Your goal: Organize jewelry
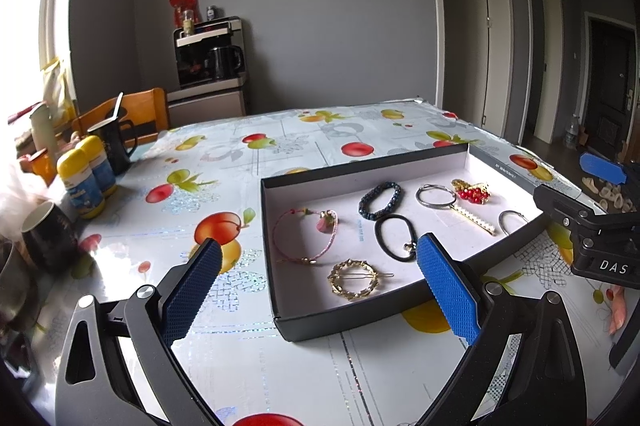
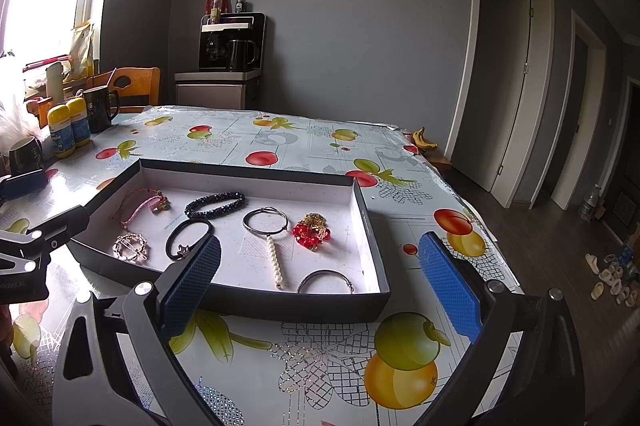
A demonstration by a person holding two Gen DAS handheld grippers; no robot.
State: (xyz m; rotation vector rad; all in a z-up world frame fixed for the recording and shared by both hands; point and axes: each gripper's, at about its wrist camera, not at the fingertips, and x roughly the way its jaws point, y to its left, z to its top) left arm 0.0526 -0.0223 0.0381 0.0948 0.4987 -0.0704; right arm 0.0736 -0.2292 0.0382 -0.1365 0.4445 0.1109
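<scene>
While both claws hang above the fruit-print tablecloth [image 2: 320, 138], each is spread wide and grips nothing. The left gripper [image 1: 318, 266] has its blue pads [image 1: 448, 290] poised over the near wall of the shallow black box [image 1: 340, 322], one finger outside it on the left, the other overlapping its near edge. The right gripper [image 2: 320, 266] straddles the box's near right corner, not touching it in view.

All the jewelry lies loose on the white floor of the box, eight pieces, each apart from the walls. Nearest the left claw is one gold round hair clip [image 1: 352, 280], then one black hair tie [image 1: 394, 238] and one pink cord bracelet [image 1: 306, 236]. Farther back lie one dark beaded bracelet [image 1: 380, 200], two silver bangles [image 1: 434, 195] [image 1: 512, 220], one pearl barrette [image 1: 476, 218] just beside the first bangle, and one red-bead gold cluster [image 1: 474, 192].

Beyond, at the table's left edge, stand two yellow-capped bottles [image 1: 86, 182] and two dark mugs [image 1: 116, 142]. One wooden chair [image 1: 136, 114] and a drinks machine [image 1: 210, 50] stand behind; a banana bunch [image 2: 424, 140] lies at the far right corner.
</scene>
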